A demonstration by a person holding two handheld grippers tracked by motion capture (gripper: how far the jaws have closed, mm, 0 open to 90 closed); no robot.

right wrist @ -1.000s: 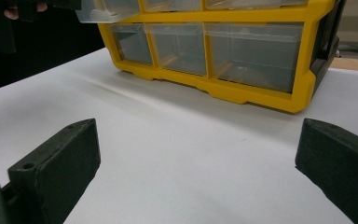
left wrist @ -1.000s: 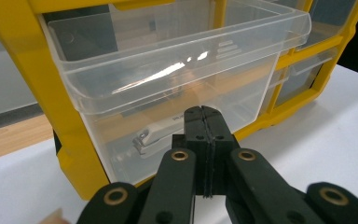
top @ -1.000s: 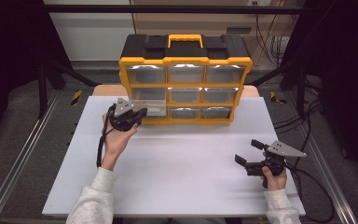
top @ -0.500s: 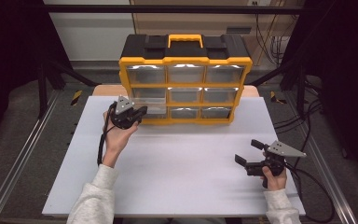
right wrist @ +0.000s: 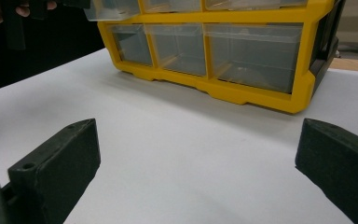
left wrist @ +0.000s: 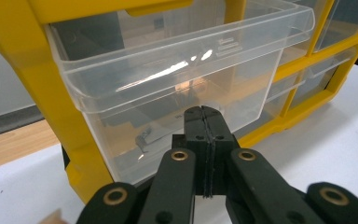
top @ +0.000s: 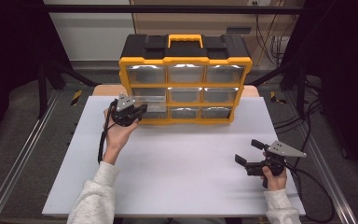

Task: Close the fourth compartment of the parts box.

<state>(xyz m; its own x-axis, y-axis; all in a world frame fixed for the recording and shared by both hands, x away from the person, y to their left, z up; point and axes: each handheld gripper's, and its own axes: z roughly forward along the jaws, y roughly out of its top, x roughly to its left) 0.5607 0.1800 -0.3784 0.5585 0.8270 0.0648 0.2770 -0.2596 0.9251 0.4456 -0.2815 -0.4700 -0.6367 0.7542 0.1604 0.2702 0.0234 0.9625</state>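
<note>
Pressing my left gripper [left wrist: 204, 112] fingers together before the clear drawer [left wrist: 177, 70], pulled out of the yellow organizer [top: 185, 86] at the white worktop's [top: 177, 163] far edge; right gripper [top: 247, 151] gapes empty. Dark room around. Nothing has shifted.

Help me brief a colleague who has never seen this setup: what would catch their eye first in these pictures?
The yellow and black drawer cabinet at the far edge of the white table, its clear drawers in three rows. Next, the left tool, jaws shut, at the middle-left drawer, which sticks out of its slot. The right tool rests open near the table's right front, apart from the cabinet.
</note>
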